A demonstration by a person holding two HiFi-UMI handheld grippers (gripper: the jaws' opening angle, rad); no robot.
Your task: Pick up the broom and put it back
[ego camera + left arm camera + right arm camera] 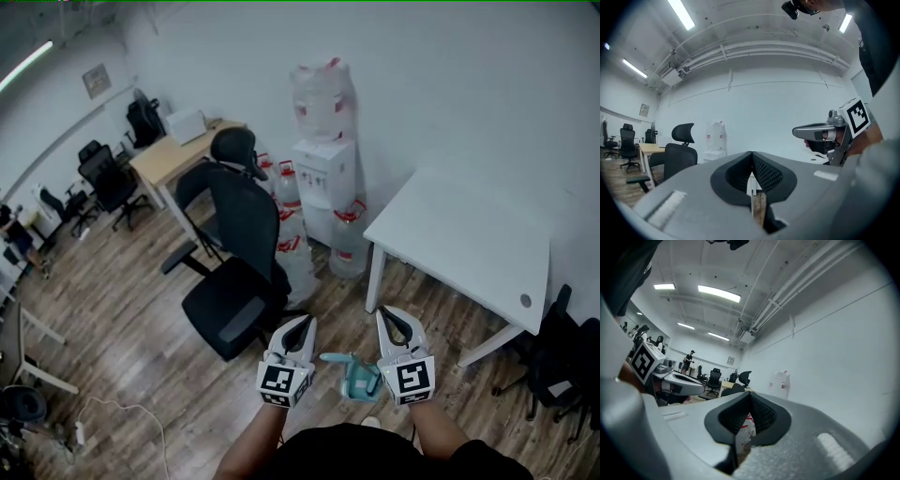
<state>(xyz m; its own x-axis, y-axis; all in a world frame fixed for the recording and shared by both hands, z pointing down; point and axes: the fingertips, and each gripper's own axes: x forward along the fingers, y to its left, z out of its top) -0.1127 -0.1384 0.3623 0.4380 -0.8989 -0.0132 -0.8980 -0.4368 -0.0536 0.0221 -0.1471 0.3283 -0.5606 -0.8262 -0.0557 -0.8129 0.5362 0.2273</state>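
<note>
Both claws are closed and grip nothing. In the left gripper view the left gripper [752,154] has its two dark pads pressed tip to tip at the frame's centre. Only a thin slit below them shows floor and a white leg beyond. The right gripper view shows the same for the right gripper [750,394]: pads meet at a point, with water bottles showing far off through the gap beneath.

In the head view the left gripper [305,323] and right gripper [384,314] sit side by side at bottom centre. They are near each other but apart, both aimed up the frame. Each shows in the other's view, the right gripper [796,132] at mid right and the left gripper [701,388] at mid left.

A teal thing [354,375] shows low between them, just beside the right gripper's marker cube. Whether it is the broom, or touches either claw, I cannot tell.

Beyond the jaws are a black chair [234,281] at centre left, a water dispenser [322,178] at upper centre, and a white table [469,244] at right.
</note>
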